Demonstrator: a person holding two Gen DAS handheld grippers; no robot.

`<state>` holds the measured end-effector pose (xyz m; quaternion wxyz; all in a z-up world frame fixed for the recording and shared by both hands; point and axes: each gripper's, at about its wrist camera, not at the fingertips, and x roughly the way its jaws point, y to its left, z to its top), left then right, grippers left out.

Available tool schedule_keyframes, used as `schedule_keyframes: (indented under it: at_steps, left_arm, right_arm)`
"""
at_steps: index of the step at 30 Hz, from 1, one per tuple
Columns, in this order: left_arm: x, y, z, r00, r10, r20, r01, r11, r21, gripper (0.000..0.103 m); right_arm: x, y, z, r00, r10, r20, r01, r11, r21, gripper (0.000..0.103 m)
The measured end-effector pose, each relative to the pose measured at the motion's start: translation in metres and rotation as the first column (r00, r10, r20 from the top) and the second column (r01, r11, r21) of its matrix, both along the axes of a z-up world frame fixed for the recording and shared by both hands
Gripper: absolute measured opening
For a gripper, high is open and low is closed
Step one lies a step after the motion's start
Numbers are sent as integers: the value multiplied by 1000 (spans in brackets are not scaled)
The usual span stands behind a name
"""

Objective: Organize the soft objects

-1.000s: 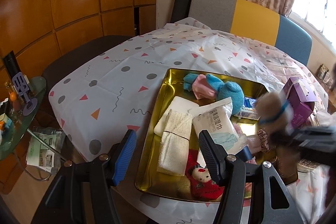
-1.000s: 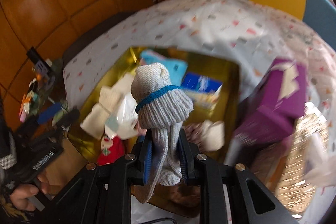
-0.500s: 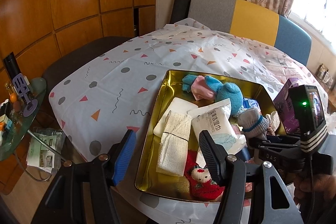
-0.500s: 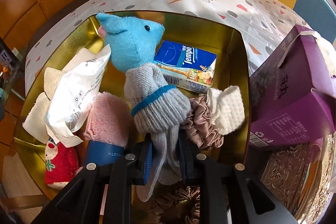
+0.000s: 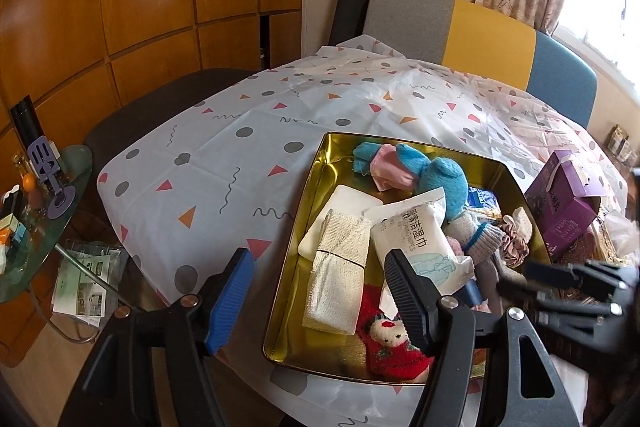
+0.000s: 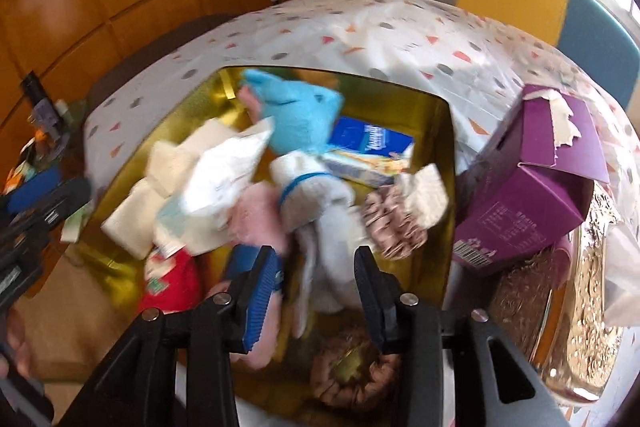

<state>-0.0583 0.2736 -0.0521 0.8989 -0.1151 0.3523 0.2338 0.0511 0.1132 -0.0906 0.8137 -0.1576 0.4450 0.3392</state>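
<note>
A gold tin tray (image 5: 316, 187) (image 6: 444, 131) on the patterned tablecloth holds soft things: a blue plush toy (image 5: 444, 183) (image 6: 300, 115), a white wet-wipe pack (image 5: 416, 239) (image 6: 224, 179), folded white cloths (image 5: 338, 267), a red sock doll (image 5: 390, 343) and a grey sock with a blue band (image 5: 480, 239) (image 6: 316, 195). My right gripper (image 6: 318, 275) is open just above the grey sock, which lies in the tray. My left gripper (image 5: 320, 291) is open and empty over the tray's near left edge.
A purple carton (image 5: 568, 203) (image 6: 532, 195) stands right of the tray, with a gold lid (image 6: 580, 307) beside it. A blue tissue pack (image 6: 372, 143) and a brown scrunchie (image 6: 392, 223) lie in the tray. A glass side table (image 5: 36, 211) stands at the left.
My right gripper brought the grey sock down into the tray, opened and let it go, then drew back a little. My left gripper stayed still.
</note>
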Motion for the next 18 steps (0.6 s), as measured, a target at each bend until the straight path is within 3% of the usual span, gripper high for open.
schedule_keyframes:
  at_steps: [4, 6, 11, 18]
  left_arm:
    - [-2, 2, 1, 1000, 7, 3, -7, 1000, -7, 73]
    - [-3, 4, 1, 1000, 14, 6, -14, 1000, 0, 76]
    - [-4, 5, 5, 1000, 20, 18, -20, 1000, 2, 86]
    - [-4, -3, 10, 1000, 2, 31, -3, 1000, 18, 94]
  right_arm:
    - [-15, 13, -7, 996, 85, -20, -85, 996, -38, 40]
    - [-14, 21, -18, 997, 72, 3, -72, 994, -88, 40]
    - [3, 31, -26, 999, 16, 48, -10, 993, -114, 40]
    - [2, 7, -8, 997, -64, 49, 65, 998, -5, 41]
